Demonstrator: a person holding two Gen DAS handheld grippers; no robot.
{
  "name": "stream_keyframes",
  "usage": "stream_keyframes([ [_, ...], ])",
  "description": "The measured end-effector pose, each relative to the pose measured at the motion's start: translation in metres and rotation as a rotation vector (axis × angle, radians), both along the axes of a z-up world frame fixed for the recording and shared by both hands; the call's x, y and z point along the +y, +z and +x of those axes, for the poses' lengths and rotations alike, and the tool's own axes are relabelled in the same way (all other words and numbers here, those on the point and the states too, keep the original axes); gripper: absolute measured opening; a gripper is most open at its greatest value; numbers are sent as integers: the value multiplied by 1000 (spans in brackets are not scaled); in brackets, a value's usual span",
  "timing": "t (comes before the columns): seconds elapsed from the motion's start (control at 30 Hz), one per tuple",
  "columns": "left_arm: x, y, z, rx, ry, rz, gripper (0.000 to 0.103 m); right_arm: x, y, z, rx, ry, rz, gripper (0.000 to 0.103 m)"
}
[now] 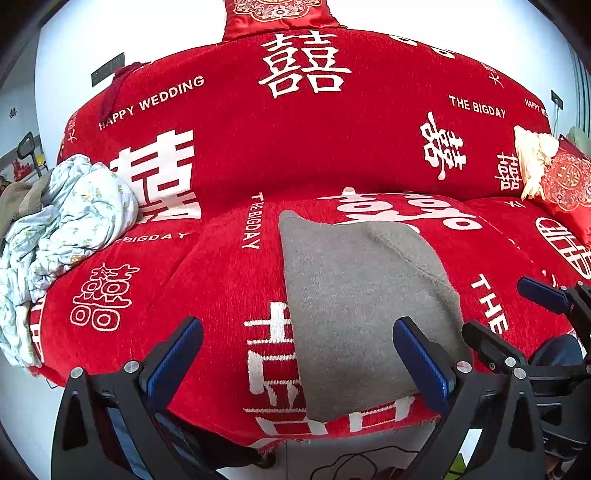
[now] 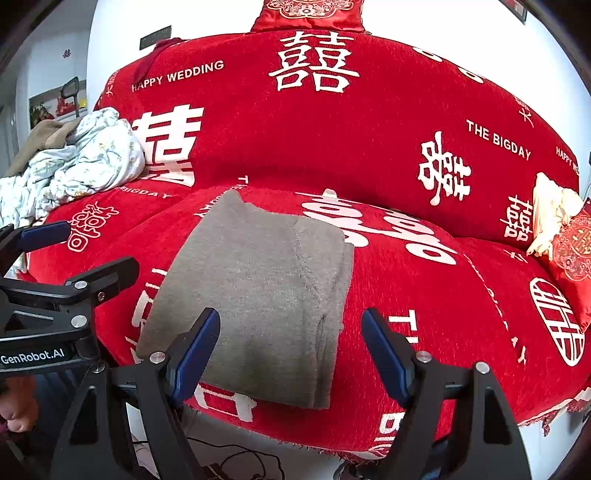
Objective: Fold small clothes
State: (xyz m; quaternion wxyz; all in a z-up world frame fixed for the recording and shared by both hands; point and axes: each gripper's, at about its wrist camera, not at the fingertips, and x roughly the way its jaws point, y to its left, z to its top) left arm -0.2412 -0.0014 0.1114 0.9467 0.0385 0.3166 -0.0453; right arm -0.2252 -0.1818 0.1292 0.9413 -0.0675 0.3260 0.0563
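A grey knit garment (image 1: 354,302) (image 2: 258,288) lies folded into a rough rectangle on the front of the red sofa seat (image 1: 221,277) (image 2: 424,314), its near edge by the seat's front edge. My left gripper (image 1: 299,350) hovers open in front of it, the garment's left edge showing between the blue pads, nothing gripped. My right gripper (image 2: 290,345) is also open, over the garment's near right corner, pads apart from the cloth. Each gripper shows in the other's view: the right one (image 1: 511,317) at the far right, the left one (image 2: 74,251) at the far left.
A crumpled pale floral cloth pile (image 1: 74,221) (image 2: 92,155) fills the sofa's left end. A red embroidered cushion (image 1: 565,184) (image 2: 576,251) with cream fringe lies at the right end. Another cushion (image 2: 310,14) tops the backrest. Cables (image 2: 240,461) lie on the floor below.
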Motion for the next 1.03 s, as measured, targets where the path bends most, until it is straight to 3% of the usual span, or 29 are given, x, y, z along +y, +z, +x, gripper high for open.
stream_keyframes([
  [0.57,-1,-5,2,10,11,10,103,1,-7,1,9,10,-3,81],
  [1.03,-18,-16,16,39,30,93,103,-4,-21,17,32,38,11,81],
])
